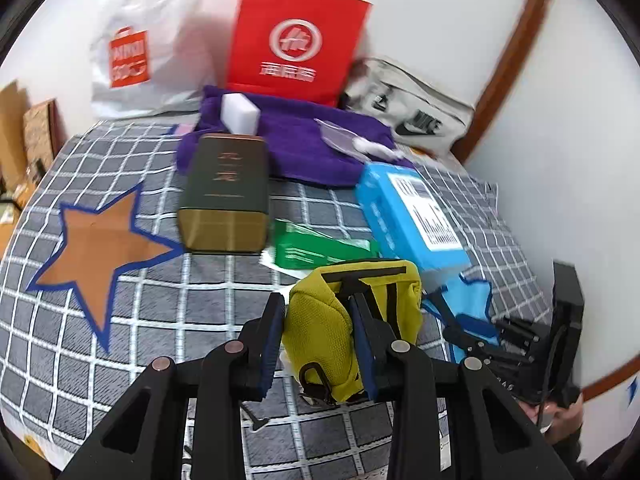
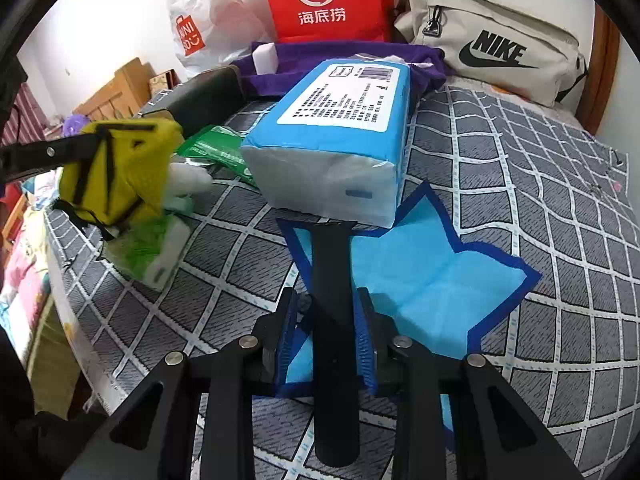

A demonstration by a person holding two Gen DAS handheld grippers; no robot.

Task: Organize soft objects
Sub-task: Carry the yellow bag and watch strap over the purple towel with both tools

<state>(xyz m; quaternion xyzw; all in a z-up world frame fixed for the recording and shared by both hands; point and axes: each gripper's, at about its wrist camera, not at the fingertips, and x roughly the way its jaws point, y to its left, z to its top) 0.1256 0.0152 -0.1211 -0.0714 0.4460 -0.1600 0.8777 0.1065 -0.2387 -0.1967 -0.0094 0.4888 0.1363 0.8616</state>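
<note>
Left wrist view: the left gripper (image 1: pixel 318 332) pinches a yellow mesh fabric pouch (image 1: pixel 344 320), lifted above the grey checked bed cover (image 1: pixel 160 312), with open cover leftward around the orange star patch (image 1: pixel 96 252). The right gripper (image 2: pixel 326 340) is clamped on a black bar (image 2: pixel 332 320) over the blue star patch (image 2: pixel 416 276), just before the blue-wrapped tissue pack (image 2: pixel 336 140).

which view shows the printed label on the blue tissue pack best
The right wrist view: the blue tissue pack lies centred and sharp, its white label facing the camera with barcode and text lines visible. In the left wrist view the pack sits off to the right, motion-blurred, its label smeared and unreadable.
</note>
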